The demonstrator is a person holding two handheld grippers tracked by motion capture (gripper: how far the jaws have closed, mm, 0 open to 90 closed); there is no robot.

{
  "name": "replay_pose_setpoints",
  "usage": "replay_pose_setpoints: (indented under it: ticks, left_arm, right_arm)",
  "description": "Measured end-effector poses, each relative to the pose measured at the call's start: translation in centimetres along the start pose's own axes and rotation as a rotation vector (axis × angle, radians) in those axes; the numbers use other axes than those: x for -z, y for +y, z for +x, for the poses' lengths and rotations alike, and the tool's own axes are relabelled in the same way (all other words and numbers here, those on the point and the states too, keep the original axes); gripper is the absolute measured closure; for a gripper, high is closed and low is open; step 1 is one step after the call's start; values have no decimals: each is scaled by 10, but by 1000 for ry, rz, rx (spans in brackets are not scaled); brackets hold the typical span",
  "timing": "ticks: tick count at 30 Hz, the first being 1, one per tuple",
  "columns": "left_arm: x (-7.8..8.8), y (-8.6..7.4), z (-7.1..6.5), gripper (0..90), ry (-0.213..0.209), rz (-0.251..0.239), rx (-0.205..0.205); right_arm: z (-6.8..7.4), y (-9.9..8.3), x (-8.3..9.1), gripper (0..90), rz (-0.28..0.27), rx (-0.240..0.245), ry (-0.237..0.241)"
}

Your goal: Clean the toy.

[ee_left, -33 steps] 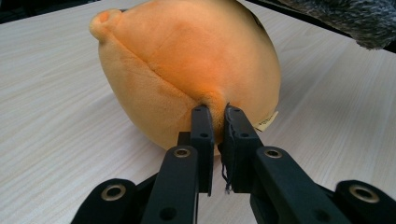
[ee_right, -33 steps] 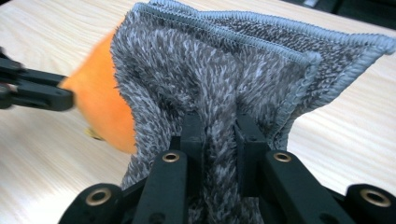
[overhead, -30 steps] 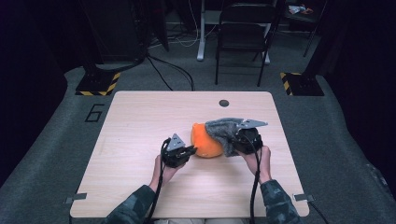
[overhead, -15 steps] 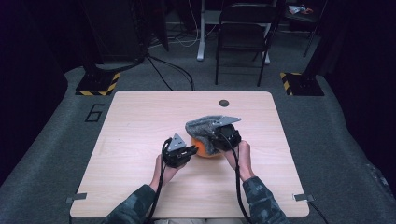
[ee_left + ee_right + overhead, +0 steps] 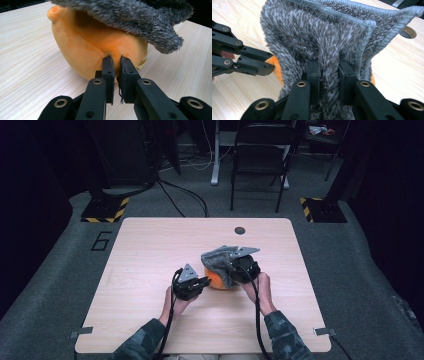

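An orange plush toy point(image 5: 216, 281) point(image 5: 82, 50) rests on the wooden table point(image 5: 150, 250), a little right of centre. A grey fuzzy cloth point(image 5: 220, 258) point(image 5: 317, 37) point(image 5: 130, 17) lies draped over its top. My left gripper point(image 5: 202, 283) point(image 5: 115, 58) is shut on a pinch of the toy's orange fabric at its left side. My right gripper point(image 5: 233, 274) point(image 5: 329, 66) is shut on a fold of the grey cloth above the toy's right side. In the right gripper view the left gripper point(image 5: 262, 65) reaches in from the left, with a sliver of the orange toy point(image 5: 277, 68) showing under the cloth.
A small round hole point(image 5: 240, 230) point(image 5: 408, 32) sits near the table's far edge. Beyond the table stand a black chair point(image 5: 260, 160), floor cables and yellow-black striped stand bases point(image 5: 105, 209). Bare wood lies to the left and behind the toy.
My right gripper has moved left with the grey cloth, drawing it further over the orange toy, so less orange shows. The left gripper has kept still.
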State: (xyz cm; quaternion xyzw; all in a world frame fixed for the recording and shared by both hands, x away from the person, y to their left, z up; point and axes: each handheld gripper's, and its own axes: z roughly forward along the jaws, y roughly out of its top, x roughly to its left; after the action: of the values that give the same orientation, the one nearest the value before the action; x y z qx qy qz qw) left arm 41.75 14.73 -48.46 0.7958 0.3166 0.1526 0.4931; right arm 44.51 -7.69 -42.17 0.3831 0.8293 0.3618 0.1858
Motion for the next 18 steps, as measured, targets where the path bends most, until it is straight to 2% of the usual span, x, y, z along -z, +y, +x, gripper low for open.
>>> replay_pose_setpoints:
  ticks: [4, 6, 18]
  left_arm:
    - [1, -1, 1, 833, 2, 5, 1]
    - [1, -2, 2, 833, -2, 3, 16]
    - [2, -2, 2, 832, -10, 12, 8]
  right_arm:
    - [-4, -2, 0, 750, 2, -1, -4]
    - [-8, -4, 0, 750, 7, -17, -5]
    - [-30, -17, 0, 751, 40, -91, -35]
